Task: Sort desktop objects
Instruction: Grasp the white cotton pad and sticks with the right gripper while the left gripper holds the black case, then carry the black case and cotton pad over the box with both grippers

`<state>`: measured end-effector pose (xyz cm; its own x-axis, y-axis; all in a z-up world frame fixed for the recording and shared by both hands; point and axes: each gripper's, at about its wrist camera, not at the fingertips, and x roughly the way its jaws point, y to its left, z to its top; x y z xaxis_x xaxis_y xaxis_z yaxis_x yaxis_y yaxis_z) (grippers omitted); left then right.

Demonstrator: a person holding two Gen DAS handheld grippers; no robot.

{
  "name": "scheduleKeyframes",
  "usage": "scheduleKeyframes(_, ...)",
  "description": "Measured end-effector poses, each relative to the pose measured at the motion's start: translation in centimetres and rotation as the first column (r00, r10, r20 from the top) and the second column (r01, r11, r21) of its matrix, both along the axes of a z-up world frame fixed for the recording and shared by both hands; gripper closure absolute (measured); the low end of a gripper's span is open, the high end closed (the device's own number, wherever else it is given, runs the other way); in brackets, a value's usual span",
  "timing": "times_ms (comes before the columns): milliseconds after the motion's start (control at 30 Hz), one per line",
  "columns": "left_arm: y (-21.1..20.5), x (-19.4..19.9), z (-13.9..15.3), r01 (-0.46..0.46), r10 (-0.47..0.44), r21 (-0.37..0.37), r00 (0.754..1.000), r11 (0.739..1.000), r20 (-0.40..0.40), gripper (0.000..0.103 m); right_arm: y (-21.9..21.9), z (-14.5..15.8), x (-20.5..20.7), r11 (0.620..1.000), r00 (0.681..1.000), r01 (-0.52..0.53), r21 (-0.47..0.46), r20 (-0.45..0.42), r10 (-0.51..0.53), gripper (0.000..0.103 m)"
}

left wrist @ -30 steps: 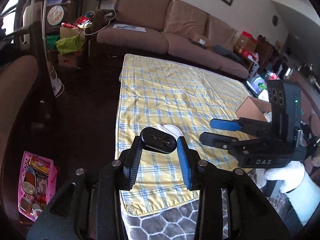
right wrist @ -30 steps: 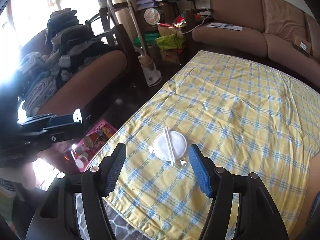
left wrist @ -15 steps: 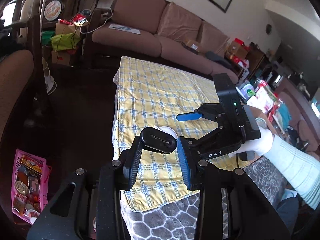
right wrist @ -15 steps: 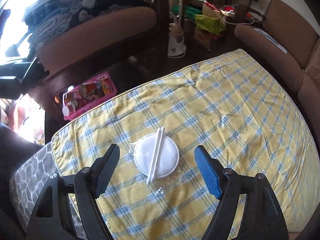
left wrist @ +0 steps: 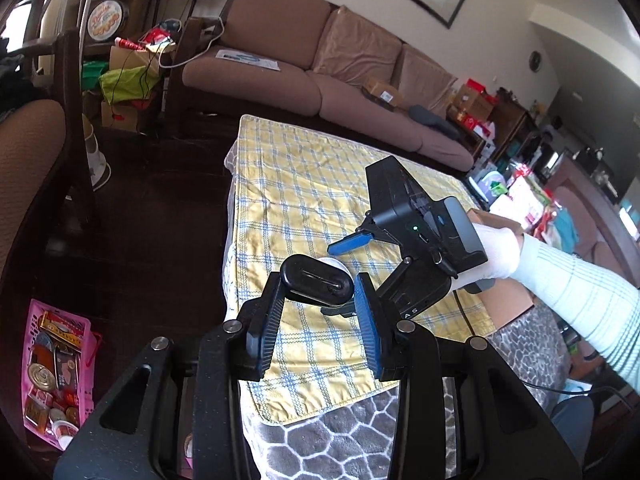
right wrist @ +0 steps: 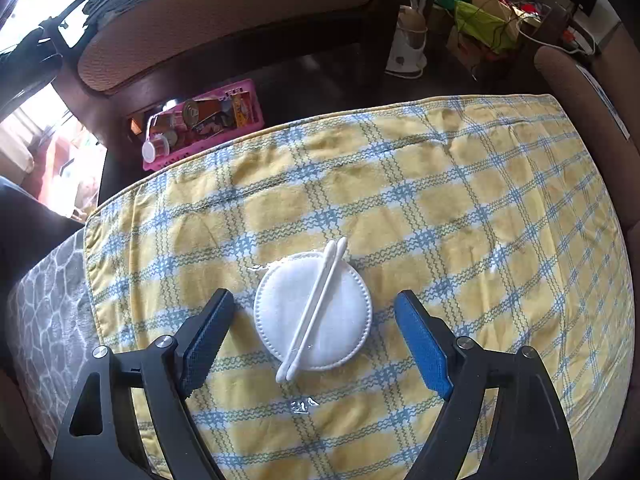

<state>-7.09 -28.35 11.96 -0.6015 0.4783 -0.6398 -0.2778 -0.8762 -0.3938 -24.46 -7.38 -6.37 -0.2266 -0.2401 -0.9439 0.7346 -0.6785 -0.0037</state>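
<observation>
A round white cotton pad (right wrist: 314, 322) in a clear wrapper, with two white cotton swabs (right wrist: 316, 310) lying across it, rests on the yellow checked cloth (right wrist: 460, 208) near its front edge. My right gripper (right wrist: 314, 338) is open, low over the cloth, its blue-padded fingers either side of the pad. My left gripper (left wrist: 318, 300) is shut on a black oval case (left wrist: 317, 281), held above the cloth's near corner. In the left wrist view the right gripper (left wrist: 350, 276) reaches in from the right and mostly hides the pad (left wrist: 334, 263).
A pink basket (right wrist: 200, 120) of small items sits on the dark floor left of the table. A brown sofa (left wrist: 304, 72) lies beyond the far end. A cardboard box (left wrist: 494, 220) stands behind the right hand. A grey patterned cover (left wrist: 360, 440) shows under the cloth.
My right gripper has swung in and down over the cotton pad, so the pad now lies between its open fingers. My left gripper still holds the black case, barely moved.
</observation>
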Motion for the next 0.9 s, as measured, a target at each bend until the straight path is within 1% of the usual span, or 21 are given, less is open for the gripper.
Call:
scheduleKeyframes(100,0.4,0.0,-0.1,0.008,-0.008,-0.011,1.0,1.0,-0.001,0.07,0.5,0.0,-0.2,1.0,1.0,0.014,-0.022,0.019,-0.013,0.018)
scheduleKeyframes(133,0.6,0.0,-0.1,0.009,-0.009,-0.019,1.0,1.0,-0.001,0.07,0.6,0.1,-0.2,1.0,1.0,0.015,-0.025,0.018,-0.014,0.019)
scheduleKeyframes(200,0.7,0.0,-0.1,0.009,-0.009,-0.021,1.0,1.0,0.001,0.07,0.6,0.4,0.0,1.0,1.0,0.016,-0.022,0.011,-0.015,0.031)
scheduleKeyframes(233,0.7,0.0,-0.2,0.009,-0.009,-0.017,1.0,1.0,0.002,0.07,0.7,0.7,0.0,0.999,1.0,0.022,-0.034,0.016,-0.021,0.047)
scheduleKeyframes(267,0.6,-0.1,-0.2,0.007,-0.007,-0.015,1.0,1.0,0.001,0.07,0.8,1.1,0.1,0.998,0.999,0.033,-0.048,0.027,-0.032,0.053)
scheduleKeyframes(300,0.6,-0.1,-0.2,0.005,-0.005,-0.016,1.0,1.0,0.001,0.07,0.9,1.4,0.1,0.997,0.998,0.044,-0.064,0.037,-0.042,0.056)
scheduleKeyframes(333,0.6,-0.2,-0.2,0.003,-0.003,-0.016,1.0,1.0,0.002,0.07,1.0,1.7,0.3,0.996,0.998,0.052,-0.071,0.041,-0.049,0.06)
scheduleKeyframes(433,1.0,-0.3,-0.4,0.002,-0.002,-0.019,1.0,1.0,0.006,0.07,1.4,2.4,1.2,0.994,0.997,0.082,-0.077,0.021,-0.081,0.068)
scheduleKeyframes(533,1.5,-0.4,-0.4,0.011,-0.011,-0.026,1.0,1.0,0.004,0.07,1.9,3.6,2.8,0.987,0.993,0.121,-0.11,-0.003,-0.122,0.069)
scheduleKeyframes(600,2.2,-0.3,-0.5,0.021,-0.021,-0.048,1.0,0.999,-0.004,0.07,2.4,4.8,4.1,0.979,0.987,0.152,-0.134,-0.032,-0.157,0.069)
scheduleKeyframes(667,3.2,-0.2,-0.6,0.043,-0.043,-0.065,0.999,0.997,-0.009,0.07,3.3,6.3,5.5,0.967,0.978,0.194,-0.163,-0.044,-0.203,0.069)
scheduleKeyframes(733,4.7,-0.2,-0.8,0.085,-0.086,-0.064,0.996,0.994,-0.008,0.07,4.6,8.2,7.3,0.956,0.967,0.229,-0.185,-0.07,-0.245,0.069)
scheduleKeyframes(833,9.0,0.4,-0.6,0.159,-0.158,-0.105,0.987,0.982,0.015,0.07,7.7,11.4,10.5,0.939,0.943,0.284,-0.194,-0.117,-0.31,0.069)
scheduleKeyframes(900,12.9,1.1,0.4,0.236,-0.236,-0.101,0.972,0.967,0.007,0.07,11.3,13.4,12.8,0.918,0.916,0.343,-0.2,-0.143,-0.374,0.069)
